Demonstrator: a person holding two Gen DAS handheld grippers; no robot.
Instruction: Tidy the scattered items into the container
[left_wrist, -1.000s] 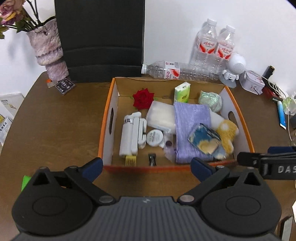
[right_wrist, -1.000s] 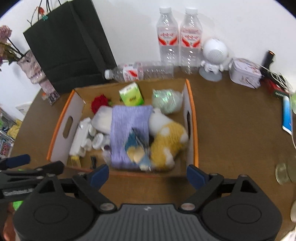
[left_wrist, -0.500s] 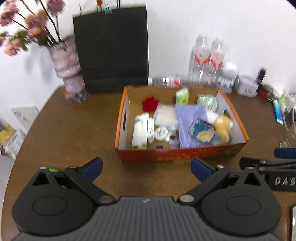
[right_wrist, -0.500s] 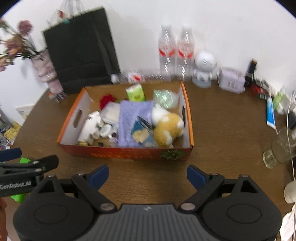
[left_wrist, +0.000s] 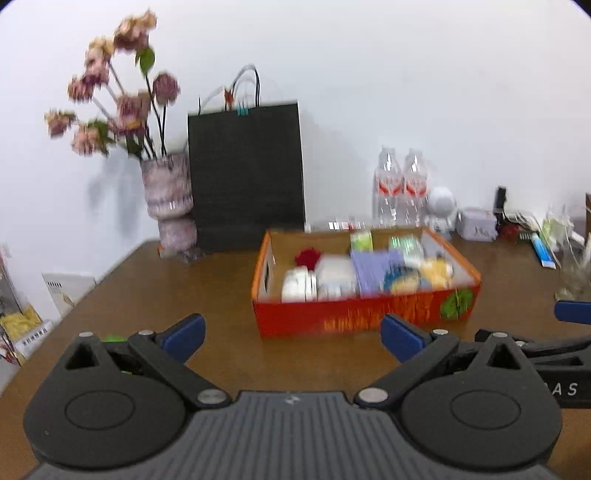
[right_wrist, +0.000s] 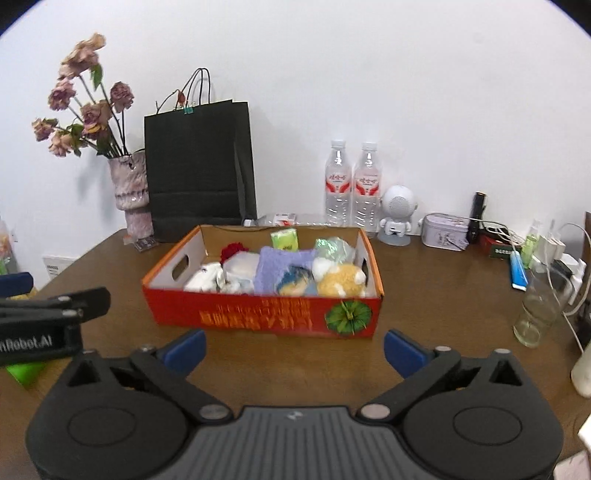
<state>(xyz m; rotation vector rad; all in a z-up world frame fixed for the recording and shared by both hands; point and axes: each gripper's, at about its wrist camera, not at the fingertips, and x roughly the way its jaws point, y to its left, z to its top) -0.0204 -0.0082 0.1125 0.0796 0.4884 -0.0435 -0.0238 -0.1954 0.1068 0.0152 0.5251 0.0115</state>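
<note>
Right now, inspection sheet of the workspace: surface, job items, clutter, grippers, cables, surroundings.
Surface: brown wooden table.
Job's things: orange cardboard box holds purple cloth, yellow plush, red flower, green packet, white bottles.
Clutter: two upright water bottles, a third lying behind the box, white robot figure, tin, empty glass, green item at the near left.
Grippers: left gripper and right gripper open, holding nothing.
Cables: white leads at a charger, far right.
Surroundings: white wall, black paper bag, vase of dried flowers.
</note>
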